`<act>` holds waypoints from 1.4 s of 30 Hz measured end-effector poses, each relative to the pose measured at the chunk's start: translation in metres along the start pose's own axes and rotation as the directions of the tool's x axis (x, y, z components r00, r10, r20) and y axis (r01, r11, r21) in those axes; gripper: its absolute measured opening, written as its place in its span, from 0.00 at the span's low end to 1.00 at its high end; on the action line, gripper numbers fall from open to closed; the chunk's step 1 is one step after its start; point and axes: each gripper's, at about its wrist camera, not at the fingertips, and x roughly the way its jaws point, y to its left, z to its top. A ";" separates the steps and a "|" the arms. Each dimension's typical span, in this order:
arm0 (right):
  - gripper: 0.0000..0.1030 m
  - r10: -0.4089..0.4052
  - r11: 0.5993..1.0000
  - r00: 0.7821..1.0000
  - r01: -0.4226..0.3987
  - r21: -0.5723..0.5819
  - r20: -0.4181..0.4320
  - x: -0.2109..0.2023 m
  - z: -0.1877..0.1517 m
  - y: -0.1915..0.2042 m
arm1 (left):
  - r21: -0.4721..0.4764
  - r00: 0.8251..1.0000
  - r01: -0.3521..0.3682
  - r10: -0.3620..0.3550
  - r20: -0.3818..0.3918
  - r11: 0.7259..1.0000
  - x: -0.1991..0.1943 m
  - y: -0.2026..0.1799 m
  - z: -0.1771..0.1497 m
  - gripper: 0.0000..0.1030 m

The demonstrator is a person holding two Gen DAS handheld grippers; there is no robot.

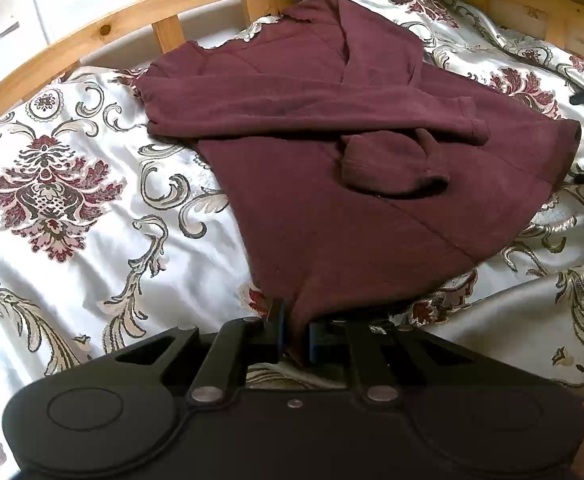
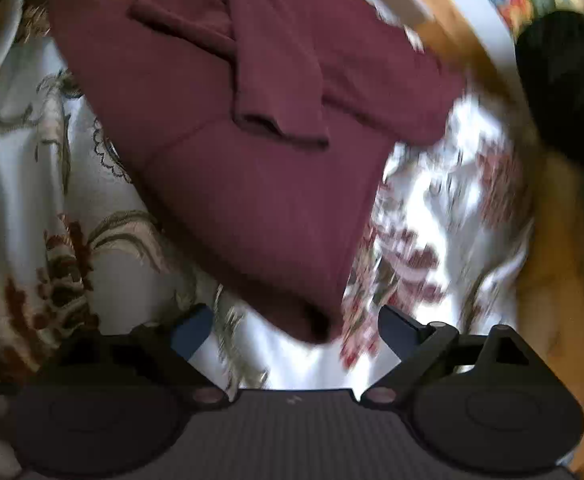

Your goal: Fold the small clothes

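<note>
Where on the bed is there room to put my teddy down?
Bare bedspread lies left of the maroon top, up to the wooden bed rail. Near the left gripper it is crowded: it pinches the top's corner.

Ahead of the black plastic left claw [image 1: 294, 330] with its blue finger pads [image 1: 281, 322] lies a plain, dark maroon knit garment [image 1: 332, 168], one colour throughout. Under it and to both sides of the claw spreads a glossy white satin bedcover [image 1: 92, 240], patterned with beige and grey scrolls and dark red floral medallions. Beyond the garment runs a honey-coloured wooden bed rail [image 1: 104, 28]. The black right claw [image 2: 294, 330] also carries blue pads [image 2: 190, 330].
</note>
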 end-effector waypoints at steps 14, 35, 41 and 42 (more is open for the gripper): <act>0.06 -0.041 0.997 0.990 0.031 0.077 0.136 -0.027 -0.005 -0.012 | -0.045 0.997 -0.010 0.014 0.075 0.999 -0.023 0.001 0.002 0.08; 0.06 -0.130 0.879 0.932 -0.049 0.475 0.337 -0.182 -0.039 -0.047 | -0.087 0.967 0.043 -0.019 0.254 0.995 -0.151 0.029 -0.010 0.07; 0.06 -0.178 0.859 0.920 -0.028 0.512 0.349 -0.169 -0.027 -0.067 | -0.061 0.967 0.028 -0.011 0.255 0.998 -0.149 0.040 0.033 0.08; 0.06 -0.193 0.854 0.918 -0.017 0.520 0.348 -0.163 -0.023 -0.073 | -0.067 0.966 0.027 -0.009 0.258 0.997 -0.146 0.043 0.043 0.08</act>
